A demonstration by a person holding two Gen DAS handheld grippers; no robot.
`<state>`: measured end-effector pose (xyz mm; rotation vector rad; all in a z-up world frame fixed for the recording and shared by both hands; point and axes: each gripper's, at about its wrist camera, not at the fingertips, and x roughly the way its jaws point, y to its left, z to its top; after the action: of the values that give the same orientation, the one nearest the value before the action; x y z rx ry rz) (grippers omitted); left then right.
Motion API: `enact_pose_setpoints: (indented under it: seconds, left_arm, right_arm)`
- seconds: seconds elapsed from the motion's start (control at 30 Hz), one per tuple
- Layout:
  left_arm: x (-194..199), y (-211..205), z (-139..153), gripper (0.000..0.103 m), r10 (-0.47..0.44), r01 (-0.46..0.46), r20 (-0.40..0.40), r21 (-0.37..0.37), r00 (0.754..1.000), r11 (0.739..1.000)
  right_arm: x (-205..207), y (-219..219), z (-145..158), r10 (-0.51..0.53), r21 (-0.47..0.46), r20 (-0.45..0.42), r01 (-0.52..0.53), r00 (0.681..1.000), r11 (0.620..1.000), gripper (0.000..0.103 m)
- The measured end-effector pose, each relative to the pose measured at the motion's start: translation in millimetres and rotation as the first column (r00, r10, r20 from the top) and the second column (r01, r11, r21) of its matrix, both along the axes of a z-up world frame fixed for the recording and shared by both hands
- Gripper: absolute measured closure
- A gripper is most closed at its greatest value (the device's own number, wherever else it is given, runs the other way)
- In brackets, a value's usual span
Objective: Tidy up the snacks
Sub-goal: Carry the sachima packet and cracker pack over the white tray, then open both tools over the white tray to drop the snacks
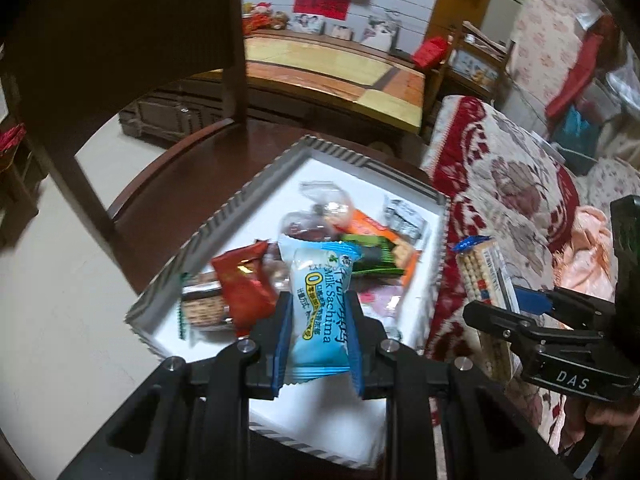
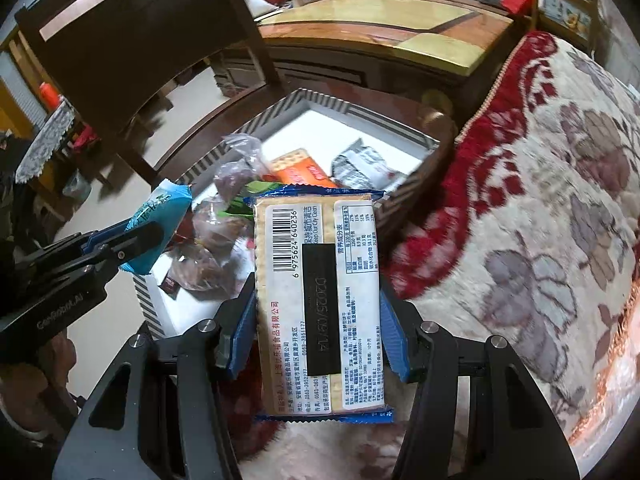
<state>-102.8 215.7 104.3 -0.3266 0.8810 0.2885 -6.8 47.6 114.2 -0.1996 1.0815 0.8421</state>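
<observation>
My left gripper [image 1: 320, 312] is shut on a light blue Milk Sachima packet [image 1: 320, 304] and holds it above a white box with a striped rim [image 1: 224, 216]. The box holds several snacks, among them a red packet [image 1: 244, 288], an orange packet [image 1: 368, 228] and a clear bag [image 1: 320, 216]. My right gripper [image 2: 318, 316] is shut on a clear cracker pack [image 2: 320, 292] with a barcode label, held over the floral sofa just right of the box [image 2: 280, 108]. The right gripper also shows in the left wrist view [image 1: 520, 312], and the left gripper in the right wrist view [image 2: 132, 240].
The box sits on a dark wooden round table [image 1: 192, 168]. A dark wooden chair [image 1: 120, 40] stands behind it on the left. A red and cream floral sofa cover [image 2: 540, 220] lies to the right. A long wooden cabinet [image 1: 340, 76] stands at the back.
</observation>
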Motion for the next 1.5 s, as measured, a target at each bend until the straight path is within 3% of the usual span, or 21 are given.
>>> enact_pose_setpoints:
  seconds: [0.47, 0.8, 1.1, 1.17, 1.23, 1.43, 1.5]
  left_arm:
    - [11, 17, -29, 0.076, 0.023, -0.024, -0.059, -0.019, 0.998, 1.000]
    - [29, 22, -38, 0.076, 0.014, -0.014, -0.070, -0.011, 0.997, 1.000]
    - [32, 12, -39, 0.073, 0.022, -0.020, -0.080, 0.027, 0.997, 0.999]
    - [31, 9, -39, 0.066, 0.026, -0.022, -0.091, 0.050, 0.995, 0.999]
    - [30, 5, -39, 0.044, 0.028, -0.022, -0.088, 0.063, 0.996, 0.998]
    - [19, -3, -31, 0.024, 0.036, -0.030, -0.060, 0.095, 0.998, 0.995]
    - [15, -6, -28, 0.023, 0.036, -0.030, -0.049, 0.101, 0.998, 0.994]
  right_arm:
    - [22, 66, -29, 0.037, -0.072, -0.048, -0.041, 0.998, 0.997, 0.049]
    - [36, 106, -40, 0.061, -0.065, -0.060, -0.065, 0.996, 0.996, 0.049]
    - [32, 95, -39, 0.042, -0.012, -0.101, -0.043, 0.994, 0.999, 0.046]
    - [27, 91, -36, 0.053, -0.005, -0.092, -0.054, 0.994, 0.999, 0.045]
    - [21, 87, -32, 0.057, -0.005, -0.073, -0.058, 0.996, 0.998, 0.045]
    - [15, 66, -19, 0.033, 0.027, -0.065, -0.031, 0.997, 0.999, 0.045]
    - [14, 57, -17, 0.020, 0.038, -0.063, -0.018, 0.998, 0.999, 0.045]
